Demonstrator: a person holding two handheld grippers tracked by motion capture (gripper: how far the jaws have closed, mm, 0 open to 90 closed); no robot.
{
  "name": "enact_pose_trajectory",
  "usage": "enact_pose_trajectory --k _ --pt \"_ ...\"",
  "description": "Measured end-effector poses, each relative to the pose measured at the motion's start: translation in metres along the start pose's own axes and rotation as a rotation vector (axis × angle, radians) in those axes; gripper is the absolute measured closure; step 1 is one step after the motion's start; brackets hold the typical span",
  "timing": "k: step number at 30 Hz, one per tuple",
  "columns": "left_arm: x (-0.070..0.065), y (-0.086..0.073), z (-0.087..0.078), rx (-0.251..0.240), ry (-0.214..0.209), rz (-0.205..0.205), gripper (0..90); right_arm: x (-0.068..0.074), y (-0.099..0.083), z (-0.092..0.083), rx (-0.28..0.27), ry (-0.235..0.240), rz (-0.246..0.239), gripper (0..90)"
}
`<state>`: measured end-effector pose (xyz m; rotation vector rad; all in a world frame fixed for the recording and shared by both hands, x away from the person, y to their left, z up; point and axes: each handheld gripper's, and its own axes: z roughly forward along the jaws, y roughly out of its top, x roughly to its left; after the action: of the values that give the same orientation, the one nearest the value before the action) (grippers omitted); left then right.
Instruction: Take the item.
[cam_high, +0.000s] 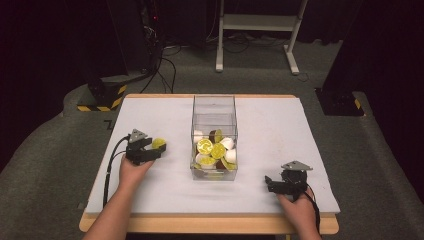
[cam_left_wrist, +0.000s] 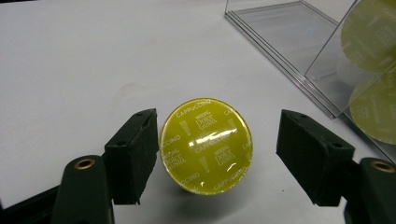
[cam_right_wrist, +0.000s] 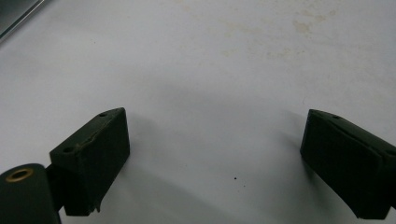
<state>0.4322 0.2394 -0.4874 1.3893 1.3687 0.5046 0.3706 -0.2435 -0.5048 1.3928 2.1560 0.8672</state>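
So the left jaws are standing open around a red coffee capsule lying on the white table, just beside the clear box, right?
Nearly. The capsule is yellow-green, not red: the left gripper view shows its shiny lid printed "Cappuccino". The rest holds: the left gripper stands open around it, with a gap at one pad, on the white table, beside the clear box.

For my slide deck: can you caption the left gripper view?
Open left gripper straddling a yellow cappuccino capsule on the white table, clear box nearby.

White table – grey carpet, white stand legs behind.
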Motion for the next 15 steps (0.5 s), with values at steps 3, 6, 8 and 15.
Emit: enact_pose_trajectory --k 3,6,8,15 --pt "-0.001 0.0 -0.006 -0.005 -0.005 -0.007 29.9 0.0 0.0 0.0 0.0 0.0 0.0 8.0" --pt "-0.002 -0.001 -0.013 -0.005 -0.013 -0.004 29.8 0.0 0.0 0.0 0.0 0.0 0.0 8.0" --pt "-0.003 -0.002 -0.018 -0.002 -0.021 -0.005 29.9 0.0 0.0 0.0 0.0 0.0 0.0 8.0" --pt "-0.006 -0.008 -0.033 -0.001 -0.044 -0.004 29.3 0.0 0.0 0.0 0.0 0.0 0.0 8.0"
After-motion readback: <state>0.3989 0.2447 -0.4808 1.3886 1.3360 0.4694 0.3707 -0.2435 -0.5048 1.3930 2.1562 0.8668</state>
